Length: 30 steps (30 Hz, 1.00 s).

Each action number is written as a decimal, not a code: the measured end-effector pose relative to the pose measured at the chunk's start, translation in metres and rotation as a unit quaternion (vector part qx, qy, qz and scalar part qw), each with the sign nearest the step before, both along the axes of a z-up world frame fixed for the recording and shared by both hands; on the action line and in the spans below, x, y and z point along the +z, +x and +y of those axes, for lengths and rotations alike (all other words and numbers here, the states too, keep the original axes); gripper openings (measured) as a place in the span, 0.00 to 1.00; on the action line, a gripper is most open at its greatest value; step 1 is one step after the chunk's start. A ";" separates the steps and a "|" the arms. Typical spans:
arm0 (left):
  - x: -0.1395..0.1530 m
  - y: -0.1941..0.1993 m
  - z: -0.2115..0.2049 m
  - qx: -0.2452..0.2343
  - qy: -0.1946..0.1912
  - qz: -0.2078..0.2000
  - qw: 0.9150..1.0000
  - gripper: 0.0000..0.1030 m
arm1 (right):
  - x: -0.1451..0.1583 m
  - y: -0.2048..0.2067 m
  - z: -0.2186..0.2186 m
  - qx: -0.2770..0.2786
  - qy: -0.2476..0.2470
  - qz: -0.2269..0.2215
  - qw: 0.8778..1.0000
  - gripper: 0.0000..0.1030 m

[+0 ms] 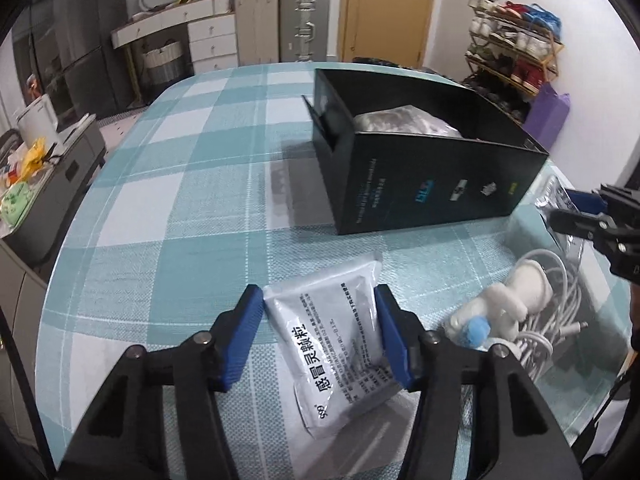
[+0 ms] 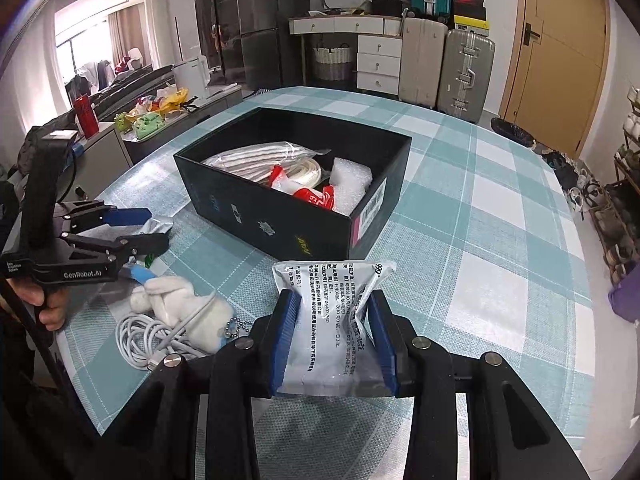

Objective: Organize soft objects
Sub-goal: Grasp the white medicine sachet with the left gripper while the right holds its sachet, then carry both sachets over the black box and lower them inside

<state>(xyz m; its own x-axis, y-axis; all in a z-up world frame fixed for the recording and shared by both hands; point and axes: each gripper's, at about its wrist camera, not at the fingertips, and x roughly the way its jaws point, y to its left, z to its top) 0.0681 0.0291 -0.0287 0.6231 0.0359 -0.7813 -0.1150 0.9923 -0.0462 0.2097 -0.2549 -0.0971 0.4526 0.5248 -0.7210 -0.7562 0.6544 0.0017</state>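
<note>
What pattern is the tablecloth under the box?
The tablecloth is a teal-and-white check, clearest in the right wrist view around the black box.

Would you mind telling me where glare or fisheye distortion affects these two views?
Left wrist view: fisheye curves the table edge, corners go dark, the sachet print is sharp. Right wrist view: the window washes out, the door frame bows, the bowed sachet in the right gripper is crisp.
</note>
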 end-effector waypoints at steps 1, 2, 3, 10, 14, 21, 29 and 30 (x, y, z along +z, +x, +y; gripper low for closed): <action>0.001 -0.001 -0.001 -0.005 -0.001 -0.002 1.000 0.50 | 0.001 -0.001 0.000 0.001 0.001 -0.001 1.000 0.36; 0.002 -0.001 -0.002 -0.007 -0.003 -0.005 1.000 0.48 | 0.001 -0.001 0.000 0.002 0.002 -0.002 1.000 0.36; 0.003 -0.001 -0.002 -0.009 -0.004 -0.007 1.000 0.46 | 0.002 -0.002 0.001 0.004 0.003 -0.003 1.000 0.36; 0.008 -0.001 -0.005 -0.015 -0.009 -0.017 1.000 0.42 | 0.004 -0.003 0.000 0.007 0.006 -0.006 1.000 0.36; 0.011 -0.003 -0.002 -0.009 -0.018 -0.027 0.999 0.42 | 0.005 -0.003 0.000 0.008 0.008 -0.009 1.000 0.36; 0.019 -0.005 0.003 0.000 -0.025 -0.041 0.999 0.42 | 0.007 -0.005 0.002 0.011 0.011 -0.014 1.000 0.36; 0.030 -0.008 0.002 0.002 -0.024 -0.067 0.997 0.42 | 0.015 -0.009 -0.002 0.017 0.029 -0.024 0.999 0.36; 0.032 -0.008 0.002 0.002 -0.024 -0.070 0.997 0.42 | 0.016 -0.009 -0.003 0.017 0.031 -0.026 0.999 0.36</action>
